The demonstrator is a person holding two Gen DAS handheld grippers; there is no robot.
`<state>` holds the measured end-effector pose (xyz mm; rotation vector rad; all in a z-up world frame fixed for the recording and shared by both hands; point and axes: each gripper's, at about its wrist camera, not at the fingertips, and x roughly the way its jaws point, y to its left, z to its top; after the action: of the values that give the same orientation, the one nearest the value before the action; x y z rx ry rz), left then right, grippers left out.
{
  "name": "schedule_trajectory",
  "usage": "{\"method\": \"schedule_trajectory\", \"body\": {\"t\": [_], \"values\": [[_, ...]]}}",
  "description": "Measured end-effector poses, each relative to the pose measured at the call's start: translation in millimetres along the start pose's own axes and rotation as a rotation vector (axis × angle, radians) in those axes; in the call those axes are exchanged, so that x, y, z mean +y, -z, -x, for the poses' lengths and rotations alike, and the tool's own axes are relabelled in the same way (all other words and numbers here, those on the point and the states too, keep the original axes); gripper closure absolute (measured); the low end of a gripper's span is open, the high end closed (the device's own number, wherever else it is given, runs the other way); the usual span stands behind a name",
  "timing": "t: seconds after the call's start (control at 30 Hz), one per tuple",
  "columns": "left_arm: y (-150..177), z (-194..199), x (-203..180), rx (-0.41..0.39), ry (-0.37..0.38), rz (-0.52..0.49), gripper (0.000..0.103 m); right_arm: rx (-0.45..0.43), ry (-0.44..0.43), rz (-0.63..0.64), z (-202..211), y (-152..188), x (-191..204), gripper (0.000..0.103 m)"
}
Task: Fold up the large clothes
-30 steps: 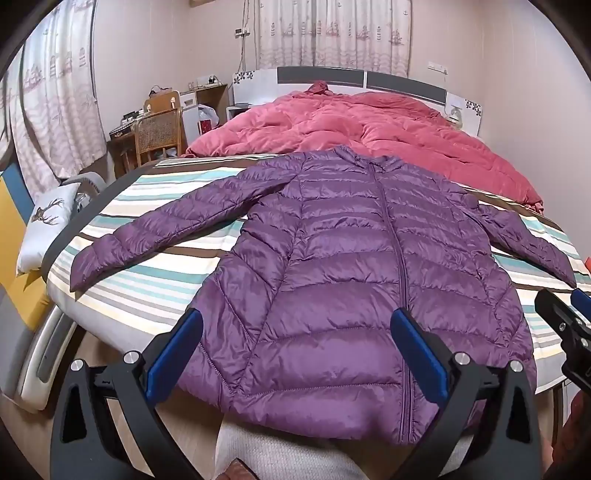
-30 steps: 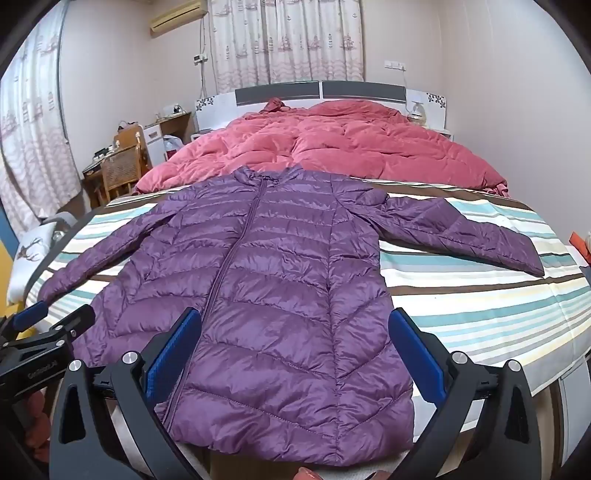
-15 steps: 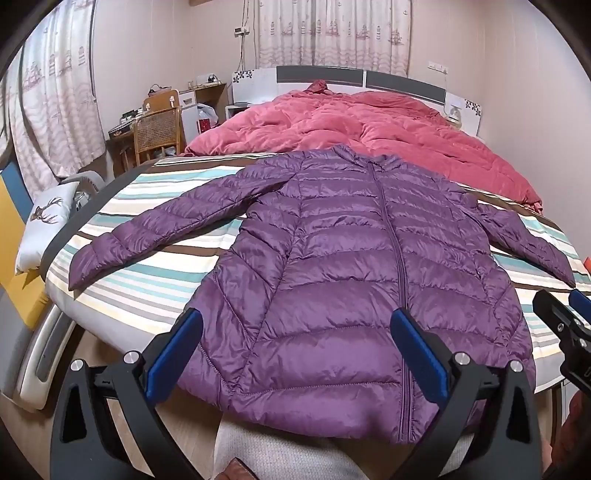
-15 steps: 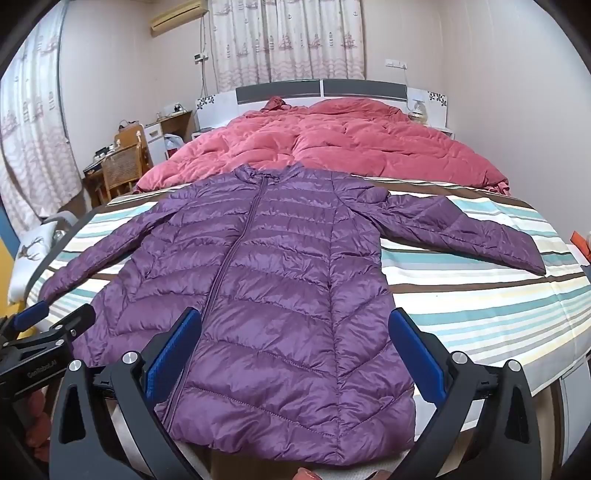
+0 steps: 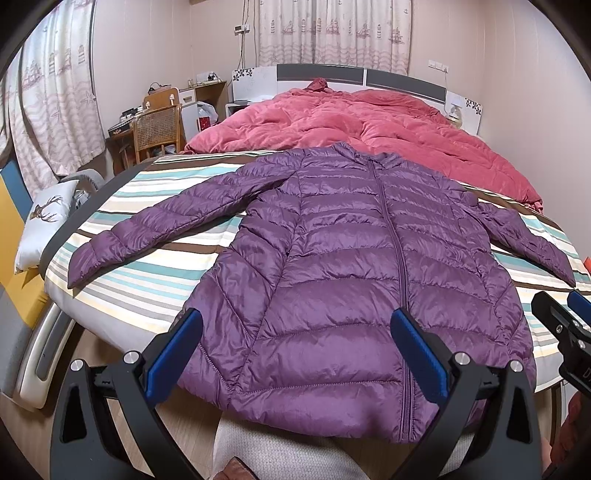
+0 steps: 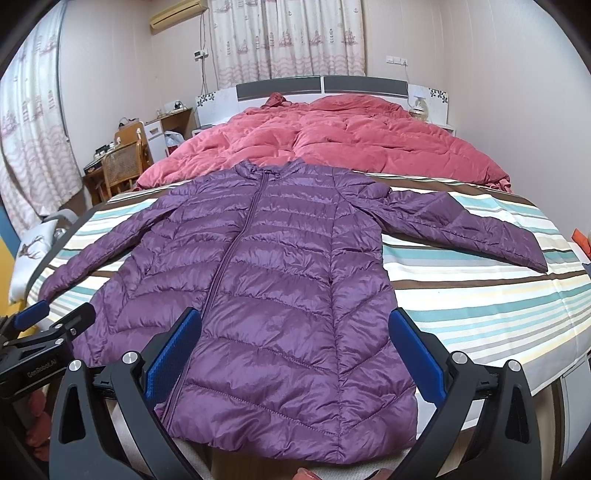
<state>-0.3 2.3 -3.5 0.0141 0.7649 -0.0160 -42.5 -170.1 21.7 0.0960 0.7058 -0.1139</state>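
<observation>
Bedroom setup: striped bedsheet (image 5: 155, 273) on a big bed, with a pink quilt (image 5: 369, 122) bunched up toward the headboard (image 6: 325, 83) and patterned curtains (image 6: 288, 37) behind it. Laid flat on the sheet, zipped up and front side up, is the purple down jacket (image 5: 351, 266), sleeves spread out to both sides, hem hanging just over the near edge of the mattress.

Hidden bits: the bottom hem in the left wrist view sits partly behind the left gripper (image 5: 295, 354), and something pale and knitted under the hem is cut off by the frame, can't tell what it is. Stuff on the desk (image 5: 207, 88) past the wicker chair (image 5: 157, 129) is too small to make out.

View differences: the left camera gets the whole left sleeve out to the cuff, plus a deer-print pillow (image 5: 44, 218) off the bedside. The right camera shows the right sleeve all the way out, and an air conditioner (image 6: 177, 14) up on the wall that the other view misses. Each camera catches the other tool at its edge; the right gripper (image 6: 295, 354) is just a sliver at the far side of the left view.

Both grippers have their blue pads (image 6: 173, 350) spread wide, holding nothing, hovering short of the hem without touching the fabric.

Compared with a second ago, basically nothing changed; the left view drifted a hair, the jacket lies the same.
</observation>
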Motion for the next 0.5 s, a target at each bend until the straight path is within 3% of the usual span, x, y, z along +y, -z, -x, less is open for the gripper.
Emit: {"method": "schedule_trajectory", "body": {"t": [0.5], "values": [[2.6, -1.2, -2.3, 0.004, 0.003, -0.001, 0.002, 0.018, -0.003, -0.003, -2.0, 0.1, -0.6, 0.003]]}}
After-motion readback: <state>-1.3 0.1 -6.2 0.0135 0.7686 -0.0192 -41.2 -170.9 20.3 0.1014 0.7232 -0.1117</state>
